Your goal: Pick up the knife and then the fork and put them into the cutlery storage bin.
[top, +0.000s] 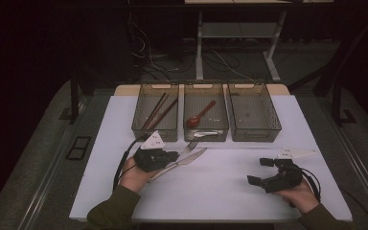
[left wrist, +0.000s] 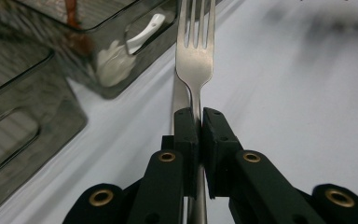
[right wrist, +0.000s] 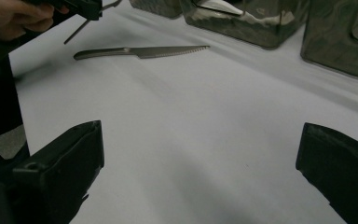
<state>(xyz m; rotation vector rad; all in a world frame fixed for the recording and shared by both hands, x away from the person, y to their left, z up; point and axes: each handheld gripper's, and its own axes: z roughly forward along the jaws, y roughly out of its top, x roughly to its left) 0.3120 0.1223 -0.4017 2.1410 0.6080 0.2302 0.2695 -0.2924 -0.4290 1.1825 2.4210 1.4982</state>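
- While your left gripper (left wrist: 199, 116) clamps the fork (left wrist: 195, 56) by its neck, the tines point away from you toward the middle bin (top: 206, 132), and the handle runs back between the two black jaws.
- Seen from the high view, that left gripper (top: 172, 155) sits just in front of the row of bins, with the fork (top: 188, 146) sticking out up and to the right.
- Your knife (top: 179, 164) lies flat on the white table (top: 230, 191), just beside the fork and under it in the left gripper view, where a strip of its blade (left wrist: 180, 95) shows to the left of the fork's neck. Whether fork and knife touch, you cannot tell.
- From the right gripper view the knife (right wrist: 142, 51) lies alone on the table, serrated edge facing the bins, and the fork's handle (right wrist: 81, 29) hangs clear above the table beside it.
- Your right gripper (top: 260, 171) rests low over the table's right part, well apart from the cutlery. Its jaws stand wide, with nothing between them but bare table (right wrist: 200, 154).
- Three clear bins stand side by side at the table's far edge. The left bin (top: 155, 132) holds chopsticks (top: 159, 111).
- The middle bin holds a red spoon (top: 200, 115) and a white spoon (top: 207, 134) near its front wall.
- The right bin (top: 254, 134) stands next to it.
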